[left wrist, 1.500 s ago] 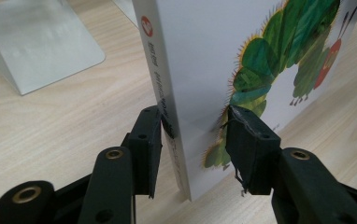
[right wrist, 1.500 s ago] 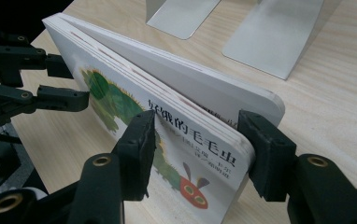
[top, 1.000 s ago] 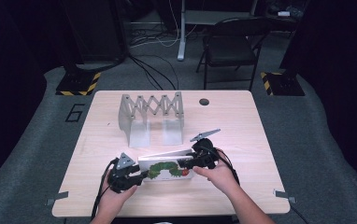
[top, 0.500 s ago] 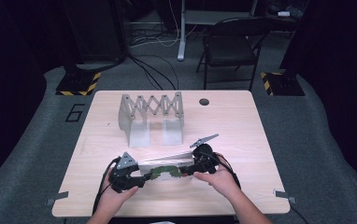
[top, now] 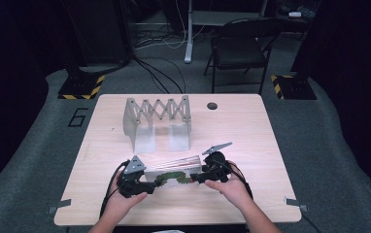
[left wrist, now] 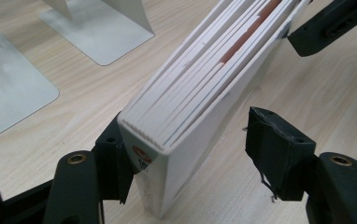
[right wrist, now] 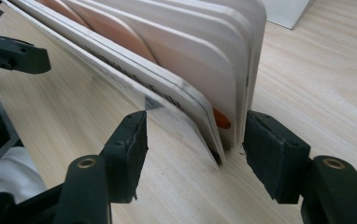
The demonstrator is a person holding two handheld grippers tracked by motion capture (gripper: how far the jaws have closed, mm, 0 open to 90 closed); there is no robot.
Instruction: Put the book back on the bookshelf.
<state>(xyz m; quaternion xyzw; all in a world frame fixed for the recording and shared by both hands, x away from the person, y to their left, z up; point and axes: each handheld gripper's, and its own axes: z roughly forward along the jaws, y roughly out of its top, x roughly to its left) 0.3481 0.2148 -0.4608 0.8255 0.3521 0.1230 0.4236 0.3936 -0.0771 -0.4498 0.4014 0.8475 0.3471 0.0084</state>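
Observation:
A thick white board book (top: 174, 174) with a green caterpillar on its cover stands on its long edge on the table, leaning, its pages slightly fanned (left wrist: 200, 79). My left gripper (top: 147, 187) is at the spine end (left wrist: 188, 140). Its jaws have just been opening: one pad (left wrist: 113, 154) still touches the cover and the other (left wrist: 274, 149) stands clear. My right gripper (top: 197, 178) straddles the other end (right wrist: 197, 133). Its jaws have been opening too, with one pad (right wrist: 270, 154) beside the page edges and the other (right wrist: 130, 149) apart from the cover.
A metal accordion bookend rack (top: 158, 119) stands behind the book, its base plates (left wrist: 97, 28) close by. A cable hole (top: 212, 106) is at the table's far edge. A folding chair (top: 239, 46) stands on the floor beyond.
Both grippers' jaws have spread apart around the book's ends. The book has tipped between them and now rests on the table. The hands have barely shifted.

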